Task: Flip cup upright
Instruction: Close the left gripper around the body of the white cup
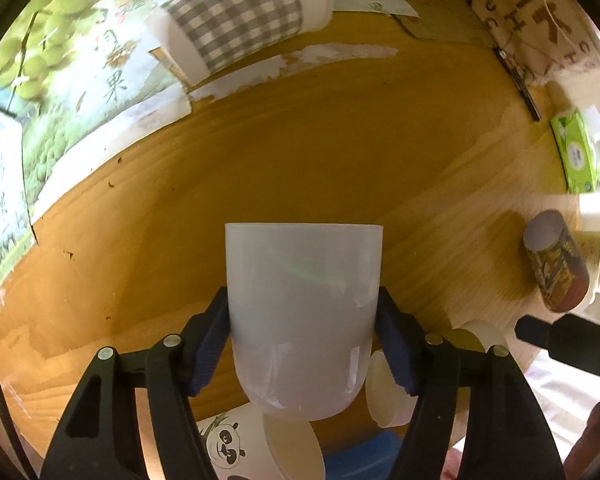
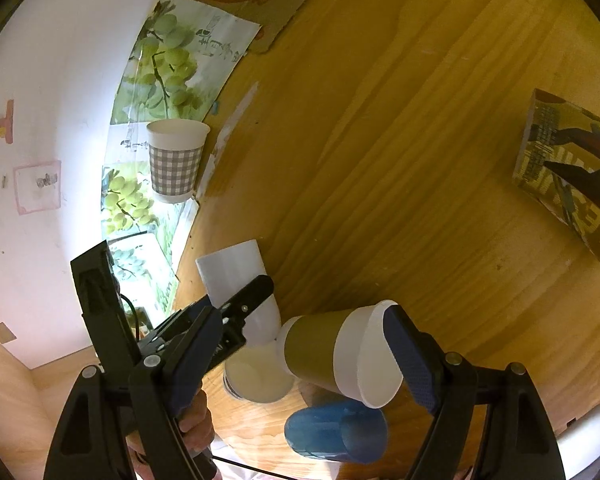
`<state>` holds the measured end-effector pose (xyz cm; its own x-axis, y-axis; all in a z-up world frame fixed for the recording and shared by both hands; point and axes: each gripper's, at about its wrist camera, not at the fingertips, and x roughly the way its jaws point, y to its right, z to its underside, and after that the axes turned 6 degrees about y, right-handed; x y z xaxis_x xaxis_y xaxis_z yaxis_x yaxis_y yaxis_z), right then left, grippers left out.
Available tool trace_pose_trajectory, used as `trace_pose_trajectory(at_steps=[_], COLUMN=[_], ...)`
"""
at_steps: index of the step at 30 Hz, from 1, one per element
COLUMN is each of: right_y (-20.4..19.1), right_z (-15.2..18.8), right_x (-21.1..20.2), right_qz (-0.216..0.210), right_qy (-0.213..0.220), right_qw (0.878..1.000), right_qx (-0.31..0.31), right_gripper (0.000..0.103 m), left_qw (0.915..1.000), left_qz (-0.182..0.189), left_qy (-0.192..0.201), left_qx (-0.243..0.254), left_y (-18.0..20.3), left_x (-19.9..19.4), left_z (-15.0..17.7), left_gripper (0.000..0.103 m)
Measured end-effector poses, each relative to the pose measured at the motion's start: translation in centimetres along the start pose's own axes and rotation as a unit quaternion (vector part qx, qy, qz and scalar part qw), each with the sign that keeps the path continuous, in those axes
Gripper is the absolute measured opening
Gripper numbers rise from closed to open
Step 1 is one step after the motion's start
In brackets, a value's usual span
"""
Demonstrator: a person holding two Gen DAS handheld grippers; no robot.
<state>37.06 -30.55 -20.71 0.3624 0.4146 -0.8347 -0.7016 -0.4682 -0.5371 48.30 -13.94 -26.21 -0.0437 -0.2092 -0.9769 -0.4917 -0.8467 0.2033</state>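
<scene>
My left gripper (image 1: 302, 342) is shut on a frosted white plastic cup (image 1: 302, 312) and holds it above the round wooden table (image 1: 300, 140), its mouth pointing away from the camera. The same cup (image 2: 236, 272) shows in the right wrist view, clamped by the left gripper (image 2: 240, 316) near the table's left edge. My right gripper (image 2: 300, 364) is open; between and beyond its fingers a brown-and-white paper cup (image 2: 340, 356) lies on its side.
A grey checked cup (image 2: 176, 160) stands upright at the table's far edge. A printed brown cup (image 2: 568, 168) lies at the right. A blue cup (image 2: 336, 432), a white cup (image 2: 260, 376) and a panda cup (image 1: 236, 444) lie near the front edge. A green tissue pack (image 1: 576, 152) lies on the table.
</scene>
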Motion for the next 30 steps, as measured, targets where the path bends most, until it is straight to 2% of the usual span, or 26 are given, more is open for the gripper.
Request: trace_pose_trajectory(at_steps=[8, 17, 25, 30], right_y=[0.4, 0.0, -0.7, -0.8], right_z=[0.6, 1.7, 3.6, 5.0], right_x=[-0.8, -2.0, -4.5, -5.9], right_qz=[-0.004, -0.011, -0.025, -0.033], right_qy=[0.003, 0.005, 0.013, 0.012], right_qw=[1.0, 1.0, 0.998, 0.997], right_qx=[-0.001, -0.014, -0.049, -0.072], right_gripper=[0.083, 0.083, 0.083, 0.083], left_qw=[0.9997, 0.9984, 0.9956, 0.9935], left_qz=[0.002, -0.007, -0.021, -0.028], left_qy=[0.018, 0.051, 0.082, 0.092], left_qx=[-0.017, -0.025, -0.041, -0.061], left_y=[-1.8, -1.6, -1.6, 0.1], left_x=[-2.2, -6.6, -11.2, -13.1], left_z=[0.1, 1.5, 5.3, 7.2], left_gripper=[0.071, 0.071, 0.071, 0.071])
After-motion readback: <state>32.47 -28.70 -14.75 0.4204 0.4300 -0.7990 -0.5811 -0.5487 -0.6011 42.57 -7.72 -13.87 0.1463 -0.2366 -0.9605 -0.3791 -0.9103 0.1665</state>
